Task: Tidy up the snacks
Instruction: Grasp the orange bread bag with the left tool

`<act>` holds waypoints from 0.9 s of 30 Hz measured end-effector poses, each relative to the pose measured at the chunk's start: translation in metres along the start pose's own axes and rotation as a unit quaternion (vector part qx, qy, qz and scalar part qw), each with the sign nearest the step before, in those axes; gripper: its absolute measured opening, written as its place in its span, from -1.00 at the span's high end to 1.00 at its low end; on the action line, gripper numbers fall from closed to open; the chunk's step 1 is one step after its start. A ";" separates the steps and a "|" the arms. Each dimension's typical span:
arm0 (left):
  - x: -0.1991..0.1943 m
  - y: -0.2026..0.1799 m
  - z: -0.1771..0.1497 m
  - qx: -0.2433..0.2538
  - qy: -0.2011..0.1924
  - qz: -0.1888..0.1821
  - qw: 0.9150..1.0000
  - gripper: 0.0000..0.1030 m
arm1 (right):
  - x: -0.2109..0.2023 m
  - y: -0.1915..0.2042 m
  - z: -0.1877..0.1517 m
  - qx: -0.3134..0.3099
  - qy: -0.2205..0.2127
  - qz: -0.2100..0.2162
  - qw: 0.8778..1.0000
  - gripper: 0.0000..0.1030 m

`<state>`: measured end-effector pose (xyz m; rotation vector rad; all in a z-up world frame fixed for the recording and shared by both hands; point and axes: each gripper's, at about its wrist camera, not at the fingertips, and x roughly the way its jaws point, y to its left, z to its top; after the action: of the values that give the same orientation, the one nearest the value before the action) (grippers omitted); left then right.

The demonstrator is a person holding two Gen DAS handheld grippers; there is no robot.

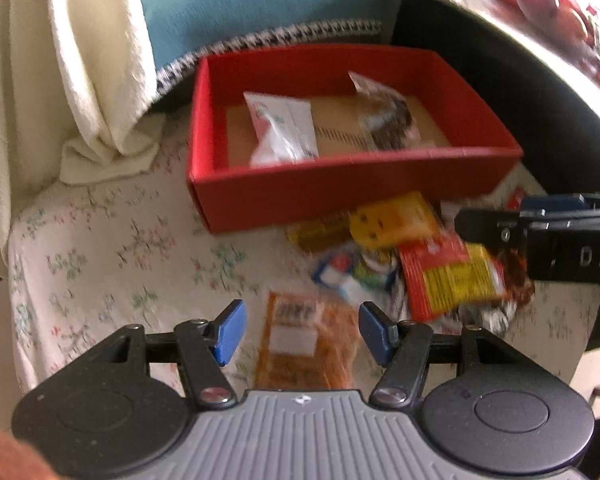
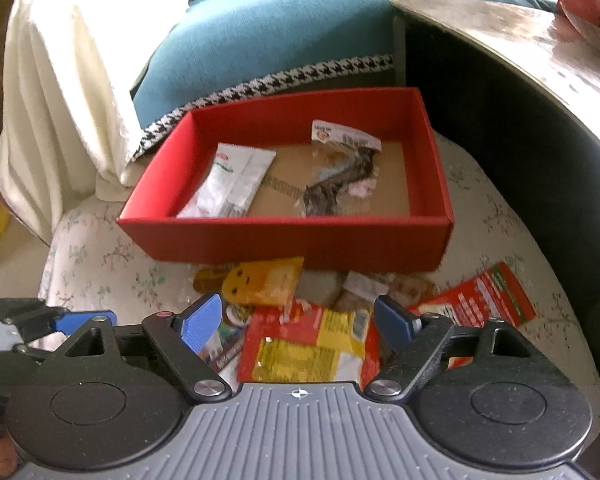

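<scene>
We hold both grippers tilted down, left gripper (image 1: 300, 332) and right gripper (image 2: 298, 320) parted, empty, near the red box (image 2: 292, 240); bare floral cloth (image 1: 100, 248) lies left.

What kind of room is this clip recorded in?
Probably a home living room or bedroom. The red box sits on a floral-print padded seat cover, a teal cushion lies behind it, and a cream throw is draped on the left.

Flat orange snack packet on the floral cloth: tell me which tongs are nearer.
Left. The left tongs hang open right over the flat orange snack packet; the right tongs hover open over the red-and-yellow packet beside it.
</scene>
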<state>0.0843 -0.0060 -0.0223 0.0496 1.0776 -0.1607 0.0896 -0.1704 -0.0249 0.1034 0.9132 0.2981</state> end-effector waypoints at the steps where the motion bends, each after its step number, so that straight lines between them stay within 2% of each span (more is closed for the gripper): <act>1: 0.002 -0.001 -0.003 0.001 0.005 -0.004 1.000 -0.07 | -0.001 -0.001 -0.002 0.002 0.002 0.000 1.000 -0.71; 6: 0.007 -0.002 -0.015 -0.008 0.028 -0.021 0.999 -0.09 | -0.003 -0.005 -0.011 0.004 0.014 0.003 1.000 -0.72; 8: 0.011 0.000 -0.017 -0.011 0.035 -0.020 0.999 -0.20 | -0.003 -0.005 -0.013 0.001 0.019 0.003 1.000 -0.72; 16: 0.032 0.010 -0.018 -0.038 0.069 -0.023 0.997 -0.31 | 0.000 -0.008 -0.015 -0.008 0.033 0.006 0.999 -0.76; 22: 0.039 0.001 -0.018 -0.017 0.075 -0.009 0.997 -0.33 | 0.007 -0.010 -0.015 -0.031 0.054 -0.002 0.998 -0.77; 24: 0.039 0.000 -0.019 -0.014 0.075 -0.003 0.997 -0.20 | 0.007 -0.013 -0.014 -0.035 0.054 -0.005 0.998 -0.77; 25: 0.038 -0.001 -0.019 -0.005 0.068 0.005 0.998 0.05 | 0.007 -0.016 -0.013 -0.029 0.054 -0.005 0.998 -0.77; 27: 0.036 -0.002 -0.020 0.000 0.062 0.006 0.998 0.15 | 0.008 -0.022 -0.011 -0.017 0.053 -0.006 0.998 -0.77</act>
<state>0.0834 -0.0095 -0.0628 0.0673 1.2001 -0.1486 0.0904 -0.1898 -0.0420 0.0518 1.0134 0.3100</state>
